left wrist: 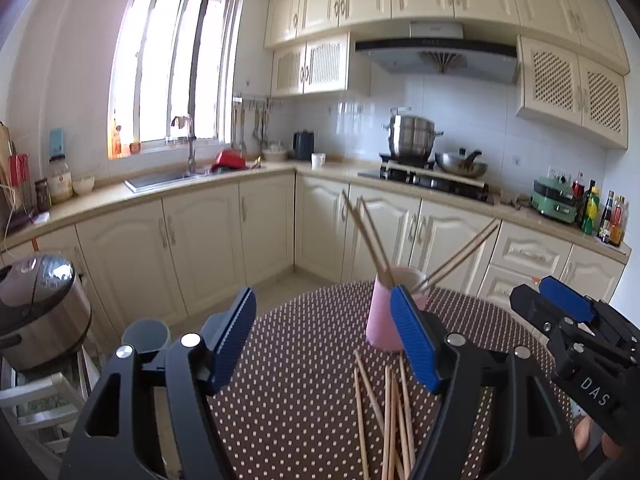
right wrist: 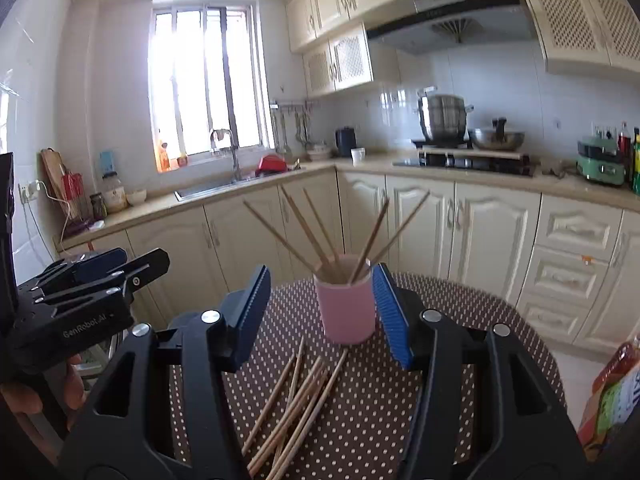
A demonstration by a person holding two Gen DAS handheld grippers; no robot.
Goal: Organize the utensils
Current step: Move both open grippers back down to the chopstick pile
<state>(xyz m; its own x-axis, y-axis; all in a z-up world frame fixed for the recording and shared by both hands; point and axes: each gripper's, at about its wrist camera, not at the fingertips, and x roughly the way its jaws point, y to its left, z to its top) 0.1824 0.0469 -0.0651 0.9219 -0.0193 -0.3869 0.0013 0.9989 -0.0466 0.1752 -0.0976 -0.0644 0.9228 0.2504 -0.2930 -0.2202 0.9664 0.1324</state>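
Observation:
A pink cup stands on the brown dotted tablecloth with several wooden chopsticks leaning out of it. More loose chopsticks lie in a heap in front of the cup. My left gripper hovers open above the heap, its right pad overlapping the cup in the picture. My right gripper is open too, with the cup just beyond its fingertips and nothing pressed by the pads. Each gripper also shows from the side in the other view, the right gripper and the left gripper.
A grey-blue cup sits at the table's left edge, beside a steel rice cooker on a stand. A colourful packet and bottle stand at the right edge. Cream kitchen cabinets line the far side beyond the round table.

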